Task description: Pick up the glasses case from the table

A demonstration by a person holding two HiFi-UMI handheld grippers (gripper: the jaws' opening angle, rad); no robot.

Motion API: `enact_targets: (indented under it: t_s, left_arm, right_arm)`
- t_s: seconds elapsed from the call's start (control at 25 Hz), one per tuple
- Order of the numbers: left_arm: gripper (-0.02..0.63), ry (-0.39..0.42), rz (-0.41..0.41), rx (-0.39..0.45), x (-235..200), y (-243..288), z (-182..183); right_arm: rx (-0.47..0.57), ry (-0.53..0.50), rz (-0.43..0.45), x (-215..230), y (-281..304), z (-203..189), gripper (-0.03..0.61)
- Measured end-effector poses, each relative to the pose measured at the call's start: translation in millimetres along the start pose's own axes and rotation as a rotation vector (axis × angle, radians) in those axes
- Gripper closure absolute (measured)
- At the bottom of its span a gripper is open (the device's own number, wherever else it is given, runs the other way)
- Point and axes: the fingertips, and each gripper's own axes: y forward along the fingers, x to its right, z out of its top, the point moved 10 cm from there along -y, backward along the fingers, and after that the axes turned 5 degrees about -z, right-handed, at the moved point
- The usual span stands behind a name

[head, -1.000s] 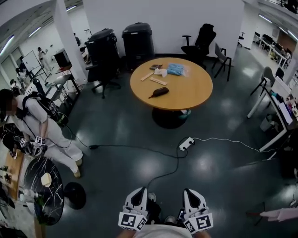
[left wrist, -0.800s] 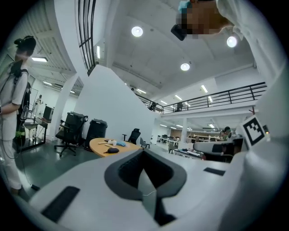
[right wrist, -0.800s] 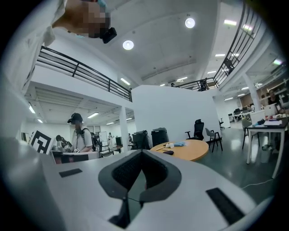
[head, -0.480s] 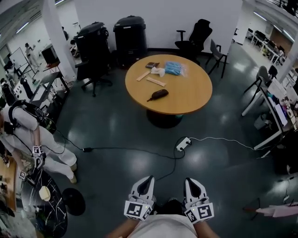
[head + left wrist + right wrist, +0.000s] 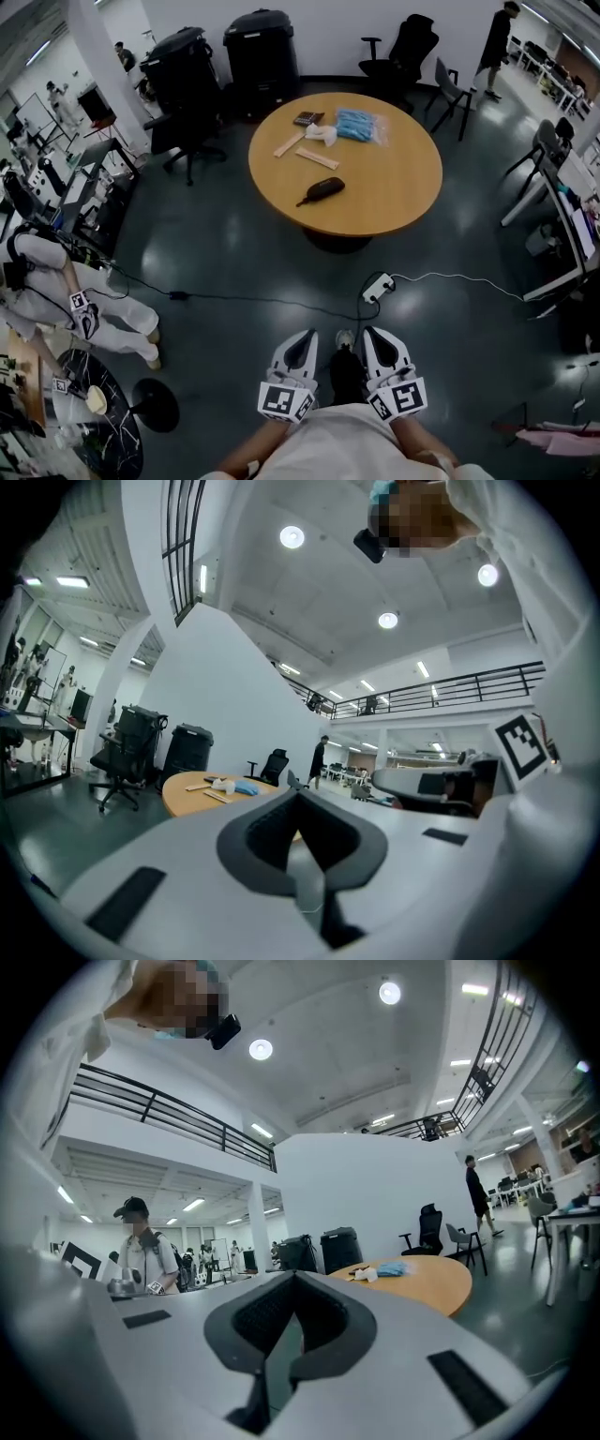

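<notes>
The glasses case [image 5: 322, 189], dark and oblong, lies near the front left of the round wooden table [image 5: 394, 187] in the head view. Both grippers are held close to my body at the bottom of that view, far from the table. My left gripper [image 5: 305, 337] is shut with nothing in it, and so is my right gripper [image 5: 368, 335]. In the left gripper view the closed jaws [image 5: 298, 794] point level towards the table [image 5: 187, 794]. The right gripper [image 5: 295, 1277] also points level, with the table [image 5: 427, 1283] to its right. The case is too small to make out in either gripper view.
On the table lie a blue packet [image 5: 359, 125], wooden sticks [image 5: 317, 159], a white crumpled item [image 5: 324, 135] and a small dark box [image 5: 307, 118]. A power strip [image 5: 377, 287] with cables crosses the floor ahead. Black bins [image 5: 261, 47], office chairs [image 5: 408, 47] and a crouching person [image 5: 56, 291] surround the area.
The table has drawn nearer and larger in the head view as I moved towards it. Both grippers stayed shut. The person at the left slid towards the frame's lower edge.
</notes>
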Motion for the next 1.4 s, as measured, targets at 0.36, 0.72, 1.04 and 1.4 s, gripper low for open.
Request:
enact_targets:
  t_s: [0.36,0.72,1.04,1.4]
  left_arm:
    - [0.607,0.016,0.082,0.009,-56.3,138.3,30.9]
    - [0.607,0.017,0.119,0.012,-120.9,227.1,55.0]
    - [0.607,0.017,-0.010,-0.049,-215.1,317.9,65.8]
    - [0.607,0.115,-0.181,-0.292,-293.4,415.3,38.5]
  right_arm:
    - [0.044,-0.025,0.129,83.5,144.1,36.9,0.563]
    - [0.024,-0.008,0.114,131.2,246.6,53.0,0.563]
    - [0.025,-0.016,0.017,148.4,347.6,55.8,0.563]
    - [0.011,-0.007,-0.119,158.8,431.9,54.3,0.563]
